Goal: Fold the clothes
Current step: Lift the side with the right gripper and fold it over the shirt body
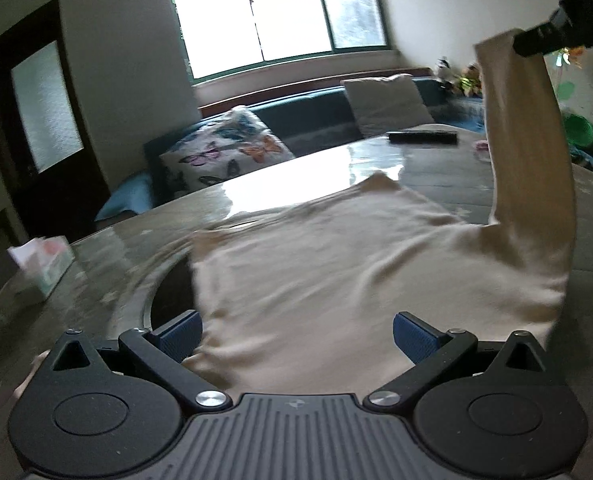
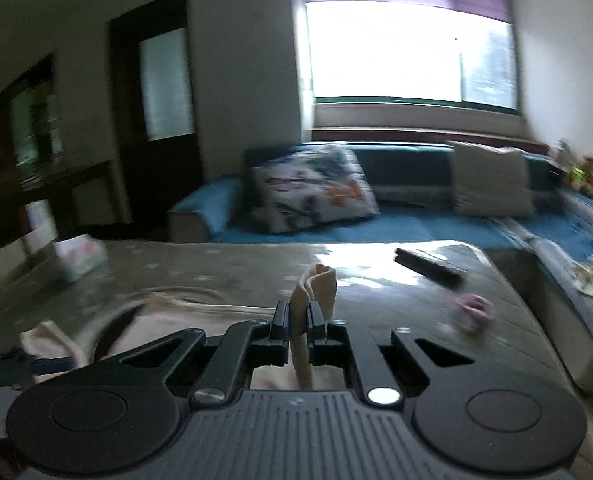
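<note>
Glossy grey star-patterned tabletop [image 1: 144,256] carries my beige long-sleeved cotton top [image 1: 336,272], spread flat on its near half. My right gripper [image 2: 298,322] is pinched tight on the sleeve [image 1: 528,152], holding its cuff up at the right, while my left gripper [image 1: 296,338] hovers spread wide over the top's near edge. A black remote [image 1: 422,137] lies far right.

blurred: pink object [image 2: 472,312] | cut off: tissue box [image 2: 81,260]

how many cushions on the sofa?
2. Butterfly-print cushion at the sofa's left end; plain beige cushion further right. More may be hidden past the frame edge.
</note>
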`<state>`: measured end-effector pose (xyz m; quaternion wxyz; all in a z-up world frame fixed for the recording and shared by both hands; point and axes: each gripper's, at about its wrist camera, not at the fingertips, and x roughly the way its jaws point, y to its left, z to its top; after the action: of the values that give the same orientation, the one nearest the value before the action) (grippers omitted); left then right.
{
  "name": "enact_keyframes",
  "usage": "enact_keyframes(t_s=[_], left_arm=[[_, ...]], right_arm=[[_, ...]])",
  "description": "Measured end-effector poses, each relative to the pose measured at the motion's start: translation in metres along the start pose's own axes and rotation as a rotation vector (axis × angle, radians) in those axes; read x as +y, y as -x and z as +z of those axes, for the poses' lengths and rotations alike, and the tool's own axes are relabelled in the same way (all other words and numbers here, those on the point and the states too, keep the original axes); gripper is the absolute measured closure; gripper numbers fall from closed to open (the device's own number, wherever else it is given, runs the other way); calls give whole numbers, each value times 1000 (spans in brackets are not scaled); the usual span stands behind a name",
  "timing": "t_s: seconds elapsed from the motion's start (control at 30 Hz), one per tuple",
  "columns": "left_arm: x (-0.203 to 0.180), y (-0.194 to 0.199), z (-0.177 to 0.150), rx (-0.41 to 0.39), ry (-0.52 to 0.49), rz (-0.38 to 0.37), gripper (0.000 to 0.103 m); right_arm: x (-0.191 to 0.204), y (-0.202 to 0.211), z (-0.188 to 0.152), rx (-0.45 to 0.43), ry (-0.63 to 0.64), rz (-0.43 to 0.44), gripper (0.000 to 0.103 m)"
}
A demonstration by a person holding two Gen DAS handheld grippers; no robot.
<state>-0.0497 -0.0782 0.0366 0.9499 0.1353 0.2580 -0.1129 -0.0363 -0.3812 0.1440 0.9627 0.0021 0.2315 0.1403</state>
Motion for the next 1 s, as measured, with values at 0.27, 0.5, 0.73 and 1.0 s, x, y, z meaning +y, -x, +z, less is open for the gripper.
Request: enact_keyframes(t_s=[0.27, 0.5, 0.73, 1.0], left_arm=[[37, 10, -20, 4, 75, 40, 0], [51, 14, -32, 16, 110, 62, 0], [55, 15, -33, 24, 129, 80, 0], [45, 8, -22, 26, 124, 78, 0]], right_arm=[[105, -40, -6, 92, 152, 165, 95], [158, -67, -34, 192, 191, 273, 86], [135, -58, -41, 212, 239, 240, 79], [70, -61, -79, 343, 198, 132, 79]])
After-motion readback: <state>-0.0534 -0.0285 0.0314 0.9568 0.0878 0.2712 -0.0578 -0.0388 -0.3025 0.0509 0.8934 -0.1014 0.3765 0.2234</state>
